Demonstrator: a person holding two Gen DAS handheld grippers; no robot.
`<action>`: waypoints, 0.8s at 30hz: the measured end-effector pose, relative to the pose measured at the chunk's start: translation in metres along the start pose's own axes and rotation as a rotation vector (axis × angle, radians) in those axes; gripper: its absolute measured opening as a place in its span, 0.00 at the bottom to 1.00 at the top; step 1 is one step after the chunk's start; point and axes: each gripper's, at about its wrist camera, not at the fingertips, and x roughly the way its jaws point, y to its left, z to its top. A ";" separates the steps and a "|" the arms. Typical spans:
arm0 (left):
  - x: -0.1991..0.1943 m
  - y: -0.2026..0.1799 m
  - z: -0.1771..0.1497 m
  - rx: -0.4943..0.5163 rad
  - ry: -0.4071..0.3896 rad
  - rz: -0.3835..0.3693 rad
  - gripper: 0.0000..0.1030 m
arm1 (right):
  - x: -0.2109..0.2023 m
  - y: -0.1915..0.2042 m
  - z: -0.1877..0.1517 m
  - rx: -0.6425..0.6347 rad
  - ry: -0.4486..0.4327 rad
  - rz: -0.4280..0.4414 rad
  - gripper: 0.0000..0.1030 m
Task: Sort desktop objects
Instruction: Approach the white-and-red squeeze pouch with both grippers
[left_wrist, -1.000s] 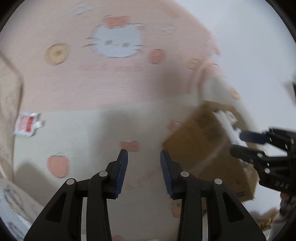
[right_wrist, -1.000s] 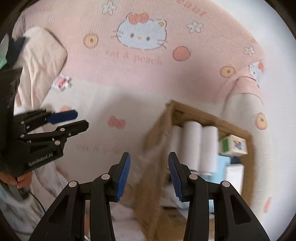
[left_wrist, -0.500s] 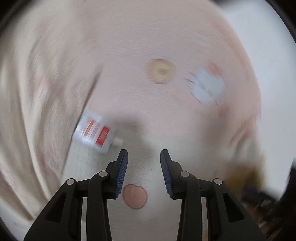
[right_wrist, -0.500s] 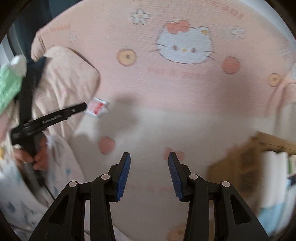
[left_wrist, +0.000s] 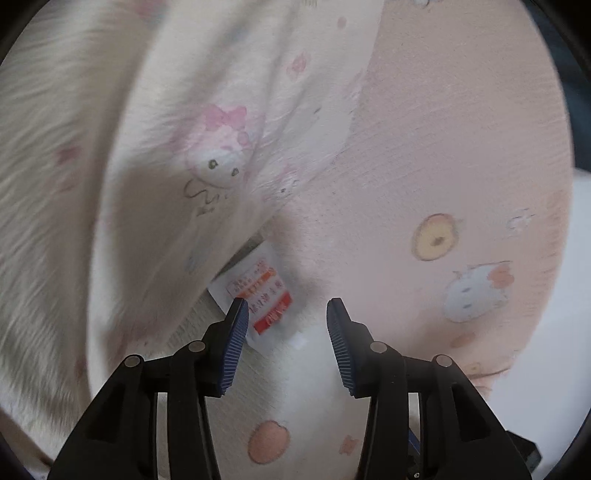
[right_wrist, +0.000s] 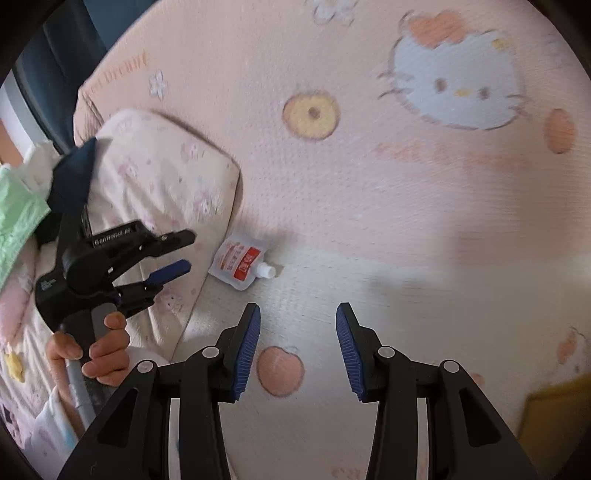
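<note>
Where it lies flat, white spouted pouch (right_wrist: 239, 265), red-orange label, beside pillow (right_wrist: 162, 206)

A white spouted pouch (right_wrist: 240, 266) lies on the pink sheet (right_wrist: 369, 192) beside the pillow (right_wrist: 162, 184).

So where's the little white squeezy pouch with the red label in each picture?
Left wrist view: the pouch lies low in the middle, just beyond the left hand-held gripper, whose jaws are opening.
Right wrist view: left of centre, the pouch sits beside the pillow.
Shared landmark: the pillow's edge.
</note>
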 end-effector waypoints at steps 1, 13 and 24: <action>0.006 -0.004 0.003 0.016 0.003 0.046 0.47 | 0.011 0.003 0.003 -0.002 0.014 0.004 0.38; 0.042 -0.028 0.010 0.125 0.017 0.281 0.47 | 0.098 0.013 0.007 -0.005 0.122 0.007 0.38; 0.065 -0.029 0.006 0.144 0.100 0.235 0.19 | 0.131 0.006 0.012 0.040 0.151 0.081 0.38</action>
